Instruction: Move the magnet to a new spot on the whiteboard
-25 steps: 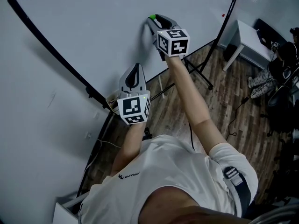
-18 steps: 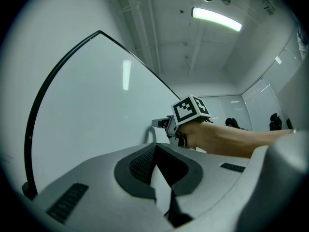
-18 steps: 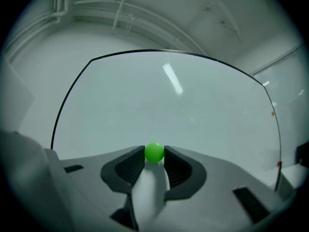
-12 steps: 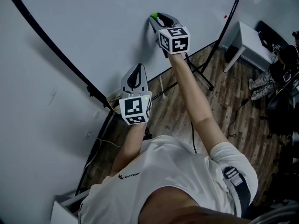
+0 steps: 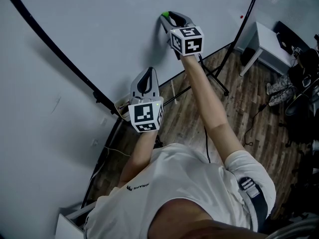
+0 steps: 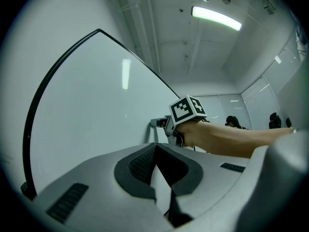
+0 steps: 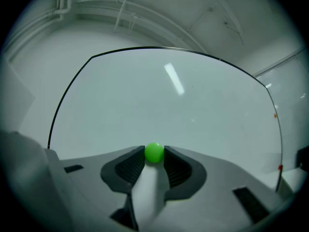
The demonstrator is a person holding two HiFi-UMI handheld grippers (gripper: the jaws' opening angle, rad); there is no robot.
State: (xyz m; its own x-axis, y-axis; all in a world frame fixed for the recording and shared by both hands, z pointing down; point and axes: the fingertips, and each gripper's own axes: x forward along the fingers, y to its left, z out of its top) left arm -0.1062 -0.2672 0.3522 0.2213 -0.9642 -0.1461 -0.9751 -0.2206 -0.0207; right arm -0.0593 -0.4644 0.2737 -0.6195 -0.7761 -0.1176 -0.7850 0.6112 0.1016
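Note:
A small round green magnet [image 7: 154, 152] sits between the tips of my right gripper [image 7: 154, 154], which is shut on it. In the head view the right gripper [image 5: 168, 18] is held up at the whiteboard [image 5: 99, 29], and the green magnet [image 5: 164, 16] shows at its tip, at or very near the board face. My left gripper [image 5: 145, 76] hangs lower and nearer, close to the board's bottom edge, shut with nothing between its jaws. From the left gripper view, its shut jaws point toward the right gripper [image 6: 161, 123] and the forearm behind it.
The whiteboard [image 7: 164, 105] has a thin black frame and stands on a black stand [image 5: 214, 76] over a wood floor. A white table [image 5: 266, 41] stands at the right. Two small magnets [image 7: 278, 167] sit at the board's right edge. A person [image 6: 231, 122] is far behind.
The right gripper with the green magnet has crept slightly up and to the right along the board. The left gripper has barely shifted.

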